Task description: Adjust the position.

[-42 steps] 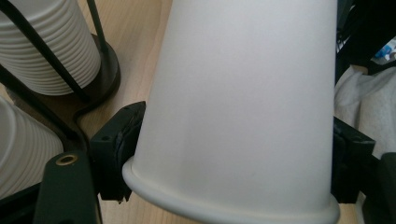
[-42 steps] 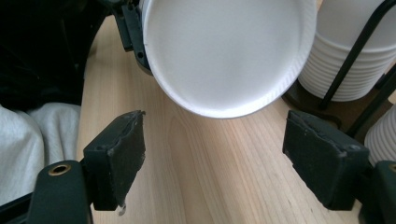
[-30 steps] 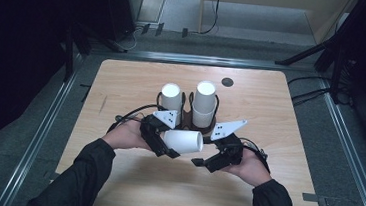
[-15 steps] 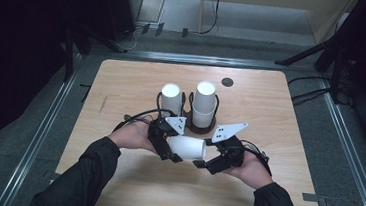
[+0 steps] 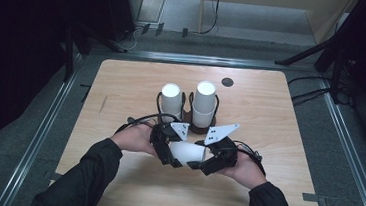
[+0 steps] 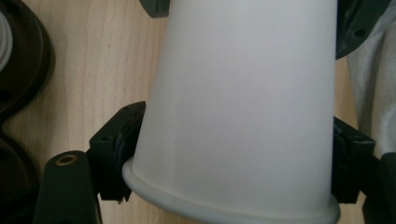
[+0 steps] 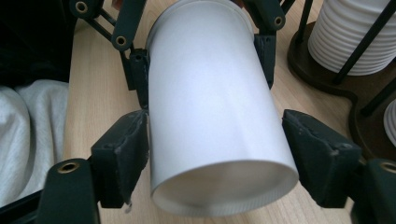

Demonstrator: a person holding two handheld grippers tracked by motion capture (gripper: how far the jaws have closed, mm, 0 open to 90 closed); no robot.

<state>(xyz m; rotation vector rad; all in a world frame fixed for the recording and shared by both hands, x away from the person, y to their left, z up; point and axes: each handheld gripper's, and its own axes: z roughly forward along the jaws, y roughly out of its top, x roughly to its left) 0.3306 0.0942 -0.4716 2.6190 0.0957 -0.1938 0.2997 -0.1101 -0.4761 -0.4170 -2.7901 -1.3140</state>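
A white paper cup point(image 5: 186, 152) lies on its side just above the table between both hands. My left gripper point(image 5: 168, 154) is shut on its wide rim end point(image 6: 233, 140), with both pads pressed against the wall. My right gripper point(image 7: 217, 154) surrounds the narrow base end point(image 7: 219, 135), and its jaws have just been closing. One of its pads point(image 7: 123, 156) touches the cup, while the other pad point(image 7: 317, 154) stands a sliver off it. In the high view the right gripper point(image 5: 205, 161) faces the left one across the cup.
A dark cup holder point(image 5: 189, 123) stands just behind the hands with two stacks of white cups point(image 5: 171, 98) point(image 5: 204, 102). One ribbed stack point(image 7: 348, 37) sits close at the upper right of the right gripper view. A black disc point(image 5: 227, 82) lies far back.
The right gripper has slid in over the cup's base end and its jaws have narrowed around it. The left gripper still holds the cup in nearly the same place.
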